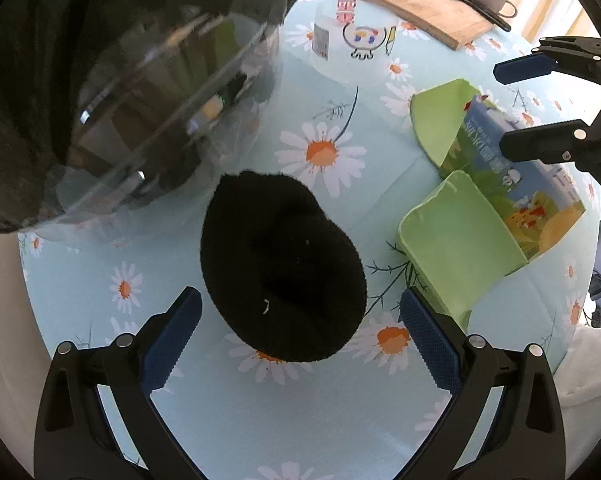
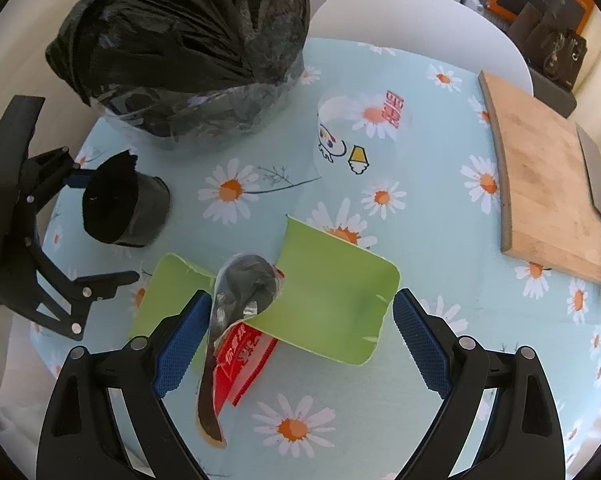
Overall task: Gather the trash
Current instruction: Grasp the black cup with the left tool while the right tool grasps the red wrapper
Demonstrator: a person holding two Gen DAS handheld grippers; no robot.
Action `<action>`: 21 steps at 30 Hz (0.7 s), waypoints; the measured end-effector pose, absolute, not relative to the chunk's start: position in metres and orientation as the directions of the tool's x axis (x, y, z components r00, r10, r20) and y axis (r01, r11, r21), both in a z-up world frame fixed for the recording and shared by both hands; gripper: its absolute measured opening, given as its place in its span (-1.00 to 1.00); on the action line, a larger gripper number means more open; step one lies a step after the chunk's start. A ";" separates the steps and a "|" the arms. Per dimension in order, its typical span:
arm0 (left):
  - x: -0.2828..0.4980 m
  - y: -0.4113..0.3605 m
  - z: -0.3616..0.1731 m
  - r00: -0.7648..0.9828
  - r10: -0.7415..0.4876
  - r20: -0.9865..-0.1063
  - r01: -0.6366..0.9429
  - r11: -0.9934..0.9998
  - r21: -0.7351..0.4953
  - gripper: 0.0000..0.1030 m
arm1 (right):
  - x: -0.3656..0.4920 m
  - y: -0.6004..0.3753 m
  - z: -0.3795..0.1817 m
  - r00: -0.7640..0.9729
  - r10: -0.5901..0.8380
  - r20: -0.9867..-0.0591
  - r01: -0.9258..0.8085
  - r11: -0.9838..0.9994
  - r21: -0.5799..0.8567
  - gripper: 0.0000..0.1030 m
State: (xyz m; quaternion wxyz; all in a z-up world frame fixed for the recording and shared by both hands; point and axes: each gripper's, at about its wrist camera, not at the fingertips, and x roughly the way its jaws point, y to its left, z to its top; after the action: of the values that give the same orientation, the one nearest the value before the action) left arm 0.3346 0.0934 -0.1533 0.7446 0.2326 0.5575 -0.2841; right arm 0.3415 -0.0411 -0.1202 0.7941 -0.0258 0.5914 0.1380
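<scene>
Green carton (image 2: 332,296) on table, flattened, long axis approx 10–4 o'clock, red wrapper (image 2: 240,356) tucked in. R gripper (image 2: 300,334) nearest, jaws open astride it. L gripper (image 1: 300,334) open over black sock (image 1: 280,264); bin bag (image 2: 188,40) at 11.

counts on the daisy-print surface

one black plastic trash bag (image 2: 188,36), one clear plastic printed cup (image 2: 356,136), one black fuzzy sock (image 1: 280,268), one torn green cardboard carton (image 2: 332,300), one red snack wrapper (image 2: 240,356), one wooden cutting board (image 2: 548,188), one steel cleaver (image 2: 600,200).
</scene>
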 end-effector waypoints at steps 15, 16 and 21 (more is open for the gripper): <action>0.359 0.097 -0.162 0.197 -0.148 -0.969 0.634 0.773 0.010 0.46 | 0.338 -0.041 -0.121 0.252 0.202 -0.946 -0.257 0.957 0.136 0.43; 0.362 0.098 -0.164 0.167 -0.158 -0.973 0.628 0.778 -0.019 0.24 | 0.337 -0.041 -0.122 0.246 0.208 -0.947 -0.261 0.955 0.142 0.26; 0.359 0.097 -0.163 0.170 -0.143 -0.975 0.654 0.757 0.004 0.20 | 0.331 -0.035 -0.124 0.224 0.193 -0.955 -0.315 0.942 0.116 -0.54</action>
State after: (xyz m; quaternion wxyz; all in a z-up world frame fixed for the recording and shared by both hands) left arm 0.3590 0.0973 -0.1632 0.7330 0.2188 0.5840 -0.2716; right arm 0.3314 -0.0346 -0.1239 0.7805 -0.0509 0.6015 0.1627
